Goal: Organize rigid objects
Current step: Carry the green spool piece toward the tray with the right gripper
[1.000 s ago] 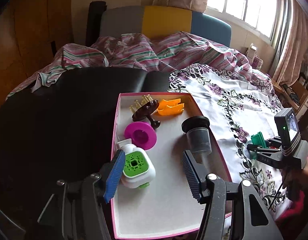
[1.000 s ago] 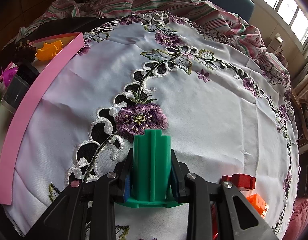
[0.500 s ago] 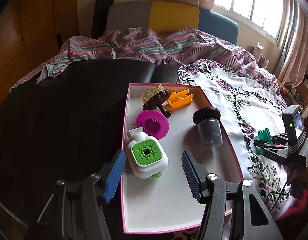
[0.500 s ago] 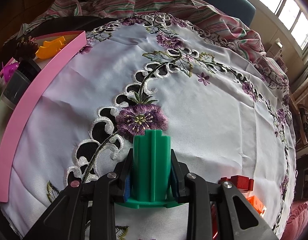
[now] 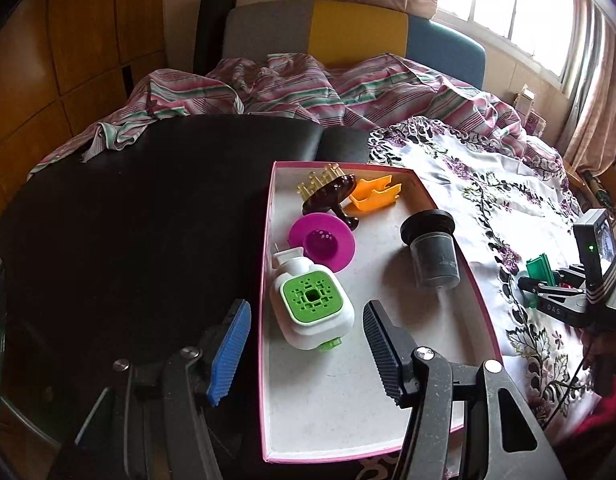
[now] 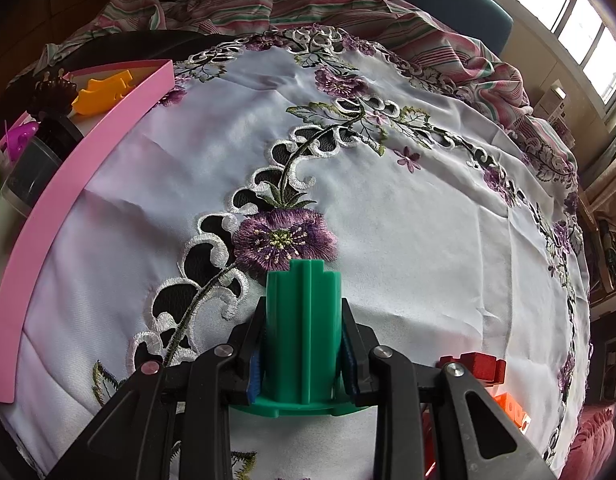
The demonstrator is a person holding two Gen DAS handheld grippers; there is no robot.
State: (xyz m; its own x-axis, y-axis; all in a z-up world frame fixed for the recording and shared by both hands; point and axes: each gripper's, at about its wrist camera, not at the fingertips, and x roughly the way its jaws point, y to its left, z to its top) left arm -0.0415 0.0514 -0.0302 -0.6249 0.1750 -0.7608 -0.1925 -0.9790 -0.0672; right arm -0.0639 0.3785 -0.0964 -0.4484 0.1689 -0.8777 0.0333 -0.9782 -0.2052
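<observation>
My right gripper [image 6: 301,360] is shut on a green ribbed plastic piece [image 6: 303,328], held just over the embroidered tablecloth [image 6: 408,200]. In the left wrist view that gripper [image 5: 548,296] and the green piece [image 5: 540,276] sit at the right. My left gripper [image 5: 308,344] is open and empty above the near part of the pink-rimmed tray [image 5: 348,400]. The tray holds a white and green device [image 5: 312,308], a magenta funnel [image 5: 322,242], a dark jar [image 5: 434,254], an orange piece [image 5: 376,198] and a brown spiked piece [image 5: 330,192].
A red block [image 6: 478,366] and an orange block [image 6: 512,408] lie on the cloth just right of my right gripper. The pink tray wall [image 6: 59,208] runs along the left. Striped bedding [image 5: 291,88] and a colourful headboard [image 5: 356,32] lie behind. A black surface [image 5: 127,220] spreads left.
The left wrist view has shifted, so the tray and its contents sit further right in frame. The right gripper still holds the green piece in the same spot.
</observation>
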